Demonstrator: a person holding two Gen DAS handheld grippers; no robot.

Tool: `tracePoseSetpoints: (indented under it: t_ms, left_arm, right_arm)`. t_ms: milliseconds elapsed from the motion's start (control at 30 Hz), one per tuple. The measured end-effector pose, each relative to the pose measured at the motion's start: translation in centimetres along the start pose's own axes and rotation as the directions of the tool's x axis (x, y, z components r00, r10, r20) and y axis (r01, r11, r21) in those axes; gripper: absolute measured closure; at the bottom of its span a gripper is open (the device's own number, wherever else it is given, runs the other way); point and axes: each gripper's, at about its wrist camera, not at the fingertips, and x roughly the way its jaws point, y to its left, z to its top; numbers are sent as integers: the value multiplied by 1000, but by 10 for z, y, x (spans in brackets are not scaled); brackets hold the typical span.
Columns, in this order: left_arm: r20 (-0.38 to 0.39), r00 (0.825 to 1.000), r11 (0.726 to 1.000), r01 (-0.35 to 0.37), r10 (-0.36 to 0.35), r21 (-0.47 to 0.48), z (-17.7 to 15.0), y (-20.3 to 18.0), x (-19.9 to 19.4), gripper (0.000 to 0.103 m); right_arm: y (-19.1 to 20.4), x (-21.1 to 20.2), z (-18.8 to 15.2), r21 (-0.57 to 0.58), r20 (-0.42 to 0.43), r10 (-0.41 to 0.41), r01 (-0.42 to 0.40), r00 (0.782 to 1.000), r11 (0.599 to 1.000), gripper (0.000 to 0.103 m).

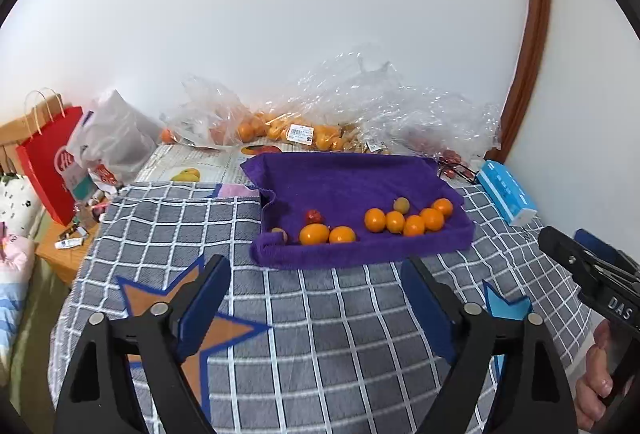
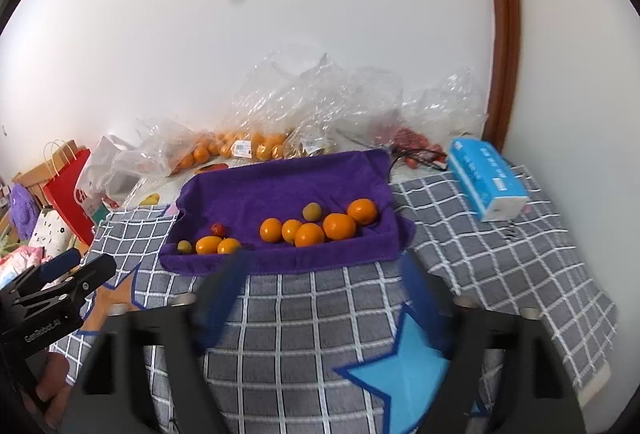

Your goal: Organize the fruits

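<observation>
A purple towel (image 1: 344, 178) (image 2: 280, 186) lies on the grey checked blanket. On its near edge lie several orange fruits (image 1: 414, 220) (image 2: 310, 232), two more oranges (image 1: 314, 234) (image 2: 208, 245) to the left, a small red fruit (image 1: 314, 215) (image 2: 217, 228) and two small greenish-brown fruits (image 1: 401, 204) (image 2: 311, 211). My left gripper (image 1: 316, 266) is open and empty, just short of the towel's near edge. My right gripper (image 2: 324, 266) is open and empty, also before the towel. Each gripper shows at the edge of the other's view.
Clear plastic bags with oranges (image 1: 276, 128) (image 2: 240, 146) and red fruits (image 2: 412, 138) lie against the wall. A blue tissue pack (image 1: 506, 194) (image 2: 486, 178) lies right of the towel. A red paper bag (image 1: 50, 162) and white bag (image 1: 112, 142) stand at left.
</observation>
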Motion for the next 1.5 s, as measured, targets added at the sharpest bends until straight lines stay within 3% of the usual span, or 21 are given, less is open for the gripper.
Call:
tracePoseSetpoints:
  t_ms: [167, 400, 1500]
  left_arm:
    - [26, 1000, 1000, -12, 12, 10, -13, -7, -28, 11]
    - [48, 998, 999, -35, 34, 39, -20, -18, -51, 11]
    - [79, 995, 997, -59, 55, 49, -21, -26, -67, 10]
  right_arm:
    - [3, -35, -9, -20, 48, -14, 15, 999, 1000, 1]
    - [2, -59, -21, -20, 42, -17, 18, 999, 1000, 0]
    - [2, -67, -30, -19, 35, -58, 59, 998, 998, 0]
